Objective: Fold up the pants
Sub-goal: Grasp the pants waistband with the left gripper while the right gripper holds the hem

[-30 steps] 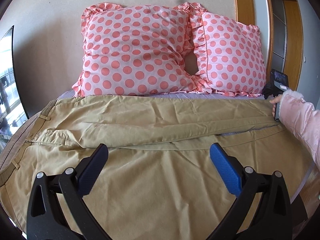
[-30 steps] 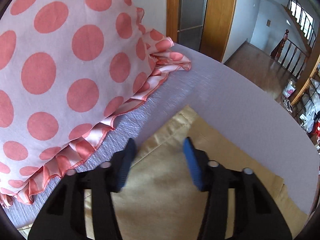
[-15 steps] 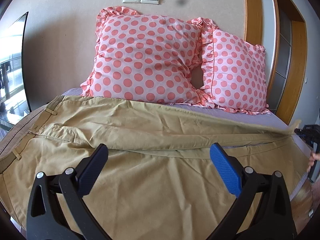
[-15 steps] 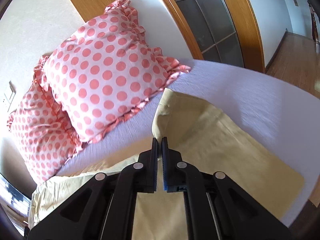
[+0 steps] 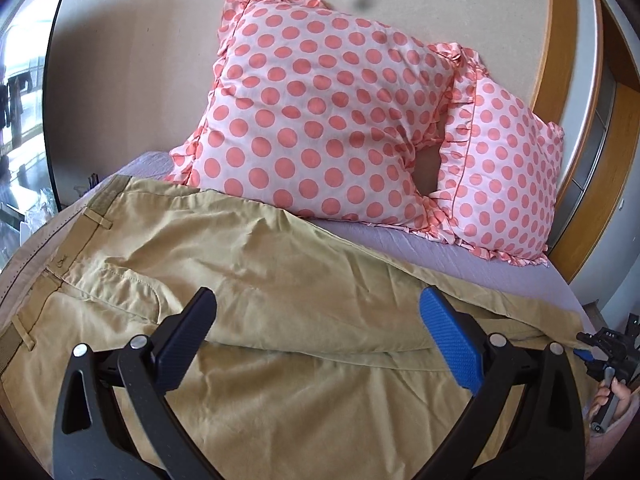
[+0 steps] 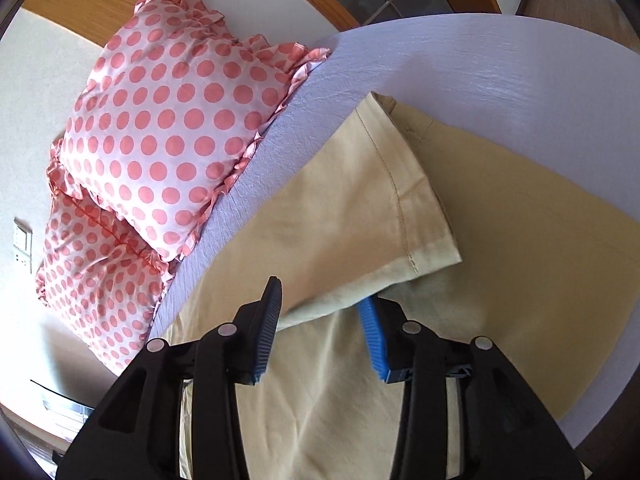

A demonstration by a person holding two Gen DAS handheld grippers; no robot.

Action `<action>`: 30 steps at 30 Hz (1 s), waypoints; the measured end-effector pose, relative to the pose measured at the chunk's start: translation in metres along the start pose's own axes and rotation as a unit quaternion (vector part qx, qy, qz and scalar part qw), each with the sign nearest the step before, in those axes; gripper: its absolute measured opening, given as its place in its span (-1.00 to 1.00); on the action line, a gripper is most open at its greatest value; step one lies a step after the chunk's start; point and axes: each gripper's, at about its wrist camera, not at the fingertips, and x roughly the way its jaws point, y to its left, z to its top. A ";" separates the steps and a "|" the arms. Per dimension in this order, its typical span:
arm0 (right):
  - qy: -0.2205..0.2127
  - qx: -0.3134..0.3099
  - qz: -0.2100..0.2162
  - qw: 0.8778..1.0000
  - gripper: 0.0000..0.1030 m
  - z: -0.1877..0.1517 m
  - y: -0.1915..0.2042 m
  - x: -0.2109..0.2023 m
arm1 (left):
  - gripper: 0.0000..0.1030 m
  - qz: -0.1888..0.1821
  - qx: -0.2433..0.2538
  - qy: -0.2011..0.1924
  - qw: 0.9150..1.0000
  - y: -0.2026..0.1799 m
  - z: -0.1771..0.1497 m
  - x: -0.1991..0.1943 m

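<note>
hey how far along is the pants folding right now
Done: one leg of the khaki pants lies over the other on the bed, its cuff skewed. In hand: nothing; the right gripper and left gripper are both open. Left: squaring the legs and folding cuffs toward the waistband.

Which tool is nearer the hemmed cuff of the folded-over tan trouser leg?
Right. The right tool hangs open just short of the cuff; the left tool hovers open over mid-leg.
</note>
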 end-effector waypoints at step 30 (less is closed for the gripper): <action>-0.113 -0.043 0.118 0.986 -0.96 -0.019 -0.044 -0.091 | -0.53 0.033 -0.132 -0.010 0.991 0.071 -0.036 -0.066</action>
